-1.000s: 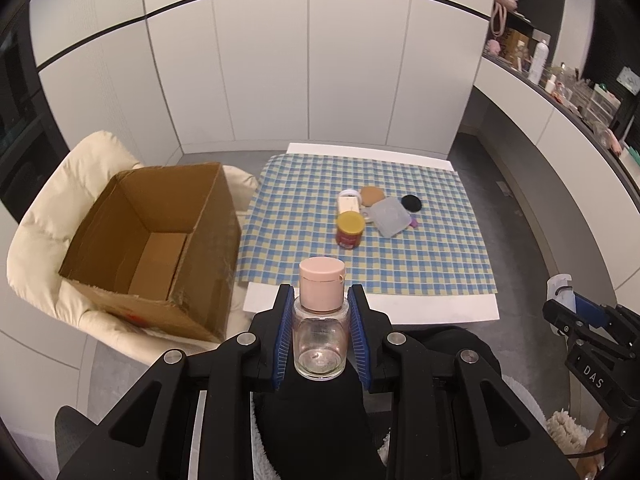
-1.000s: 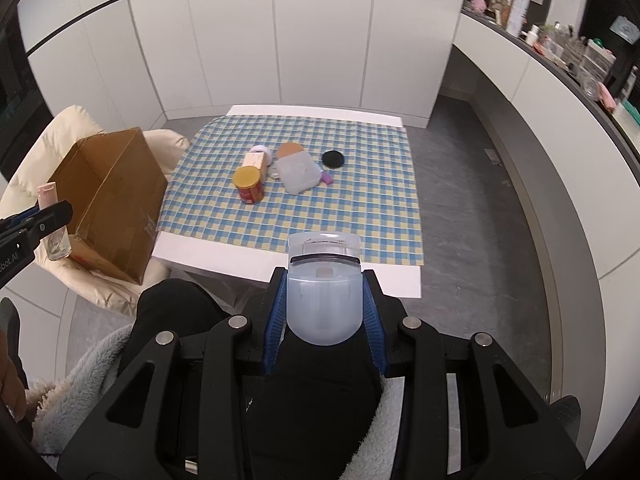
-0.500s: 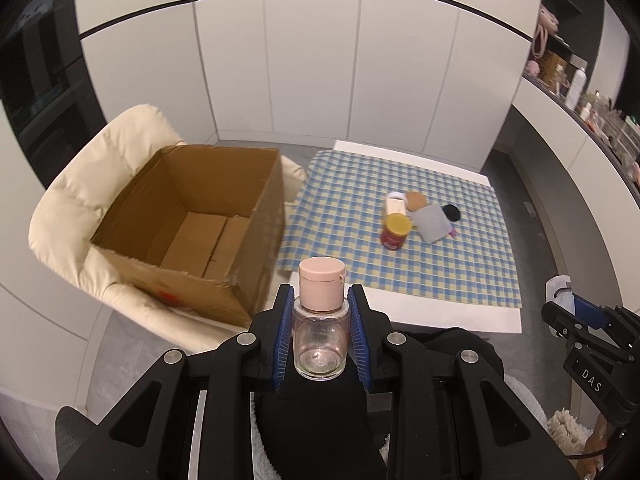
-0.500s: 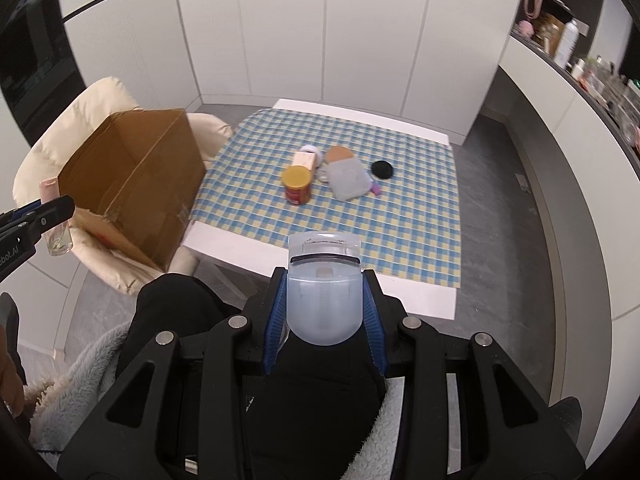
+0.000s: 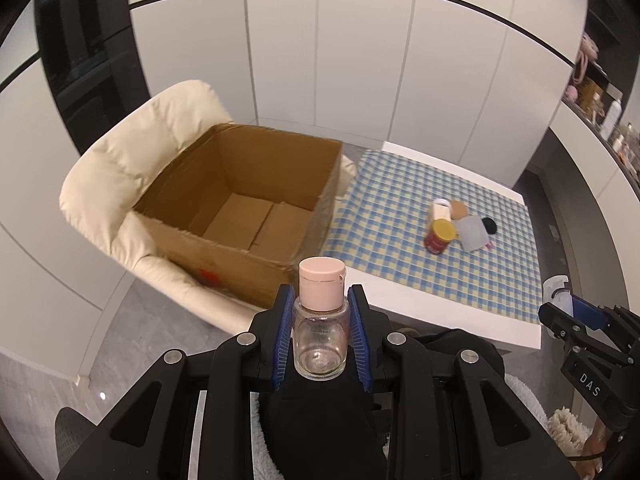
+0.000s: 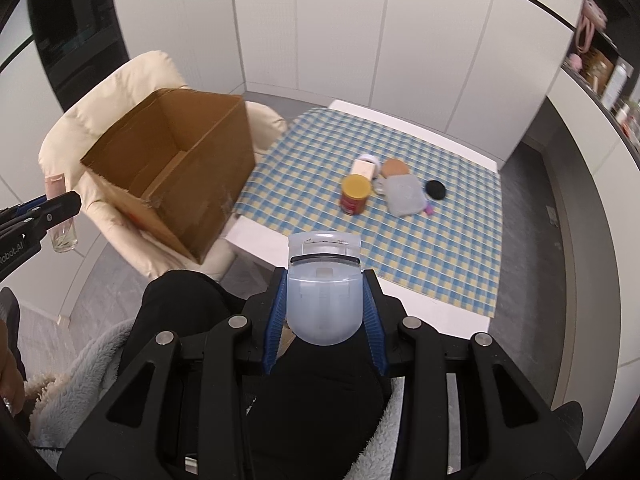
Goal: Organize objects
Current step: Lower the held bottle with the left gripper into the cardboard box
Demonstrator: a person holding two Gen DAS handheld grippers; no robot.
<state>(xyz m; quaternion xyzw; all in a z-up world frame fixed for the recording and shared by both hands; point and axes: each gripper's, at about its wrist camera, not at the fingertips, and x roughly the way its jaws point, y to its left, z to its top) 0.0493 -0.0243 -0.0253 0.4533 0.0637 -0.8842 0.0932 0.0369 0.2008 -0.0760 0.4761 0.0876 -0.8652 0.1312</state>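
Both views swung leftward toward the cardboard box [image 5: 244, 204], left gripper [image 5: 320, 312] clamping the pink-capped bottle [image 5: 320, 320], right gripper [image 6: 325, 300] the eyelash curler [image 6: 324, 284].

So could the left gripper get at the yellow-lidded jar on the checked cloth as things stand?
Probably not. The left gripper is shut on a small clear bottle, so its jaws are occupied. The jar stands unobstructed on this side of the cluster, but well off across the table.
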